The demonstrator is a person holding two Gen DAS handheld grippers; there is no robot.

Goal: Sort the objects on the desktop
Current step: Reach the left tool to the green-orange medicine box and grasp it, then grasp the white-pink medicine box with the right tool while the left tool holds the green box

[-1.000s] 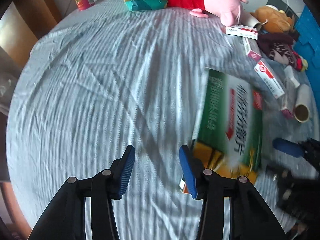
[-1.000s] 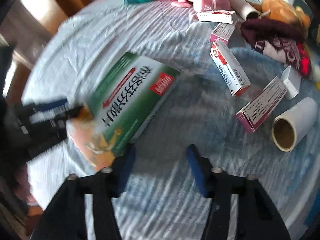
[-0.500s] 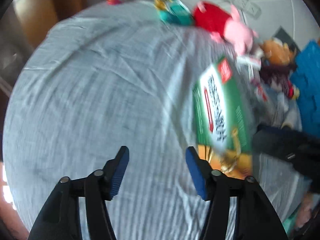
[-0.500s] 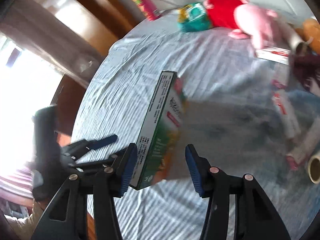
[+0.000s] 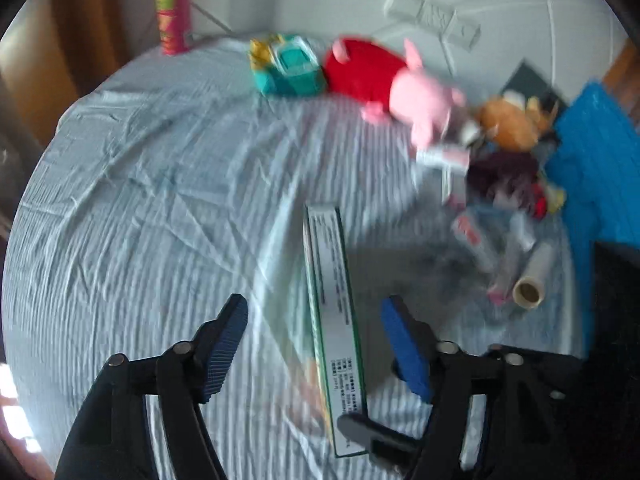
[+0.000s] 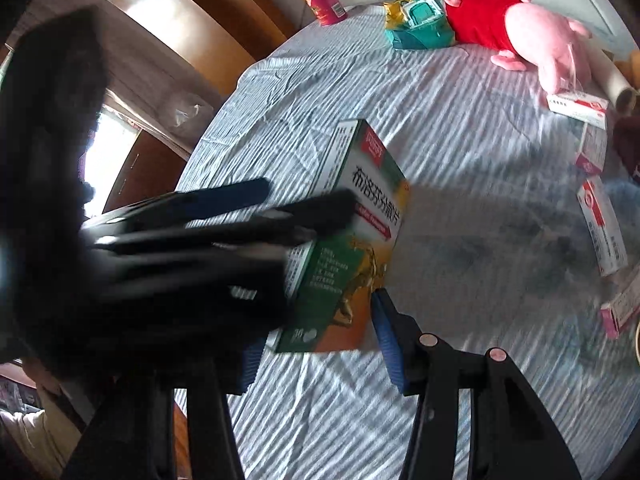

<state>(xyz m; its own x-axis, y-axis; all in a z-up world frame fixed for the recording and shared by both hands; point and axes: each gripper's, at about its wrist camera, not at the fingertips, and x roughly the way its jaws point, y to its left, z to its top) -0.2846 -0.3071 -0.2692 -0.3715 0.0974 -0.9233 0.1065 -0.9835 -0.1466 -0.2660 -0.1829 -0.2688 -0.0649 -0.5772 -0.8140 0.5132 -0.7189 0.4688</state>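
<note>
A large green and orange medicine box [image 5: 334,300] stands on edge on the striped blue cloth [image 5: 152,208]. In the left wrist view it lies between my left gripper's [image 5: 316,344] open blue pads, edge on. In the right wrist view the same box [image 6: 356,240] stands upright between my right gripper's [image 6: 316,348] open pads, and the left gripper's black fingers [image 6: 224,220] straddle its top from the left. No pad visibly presses the box.
At the far edge are a chip can [image 5: 172,8], a teal pack [image 5: 290,66] and a pink and red plush pig [image 5: 396,80]. To the right lie a brown plush [image 5: 506,122], several small medicine boxes [image 6: 602,224], a paper roll [image 5: 530,284] and a blue bin [image 5: 600,176].
The big box went from lying flat to standing on its edge. Both grippers moved in around it, the left one now straddling it from the other side.
</note>
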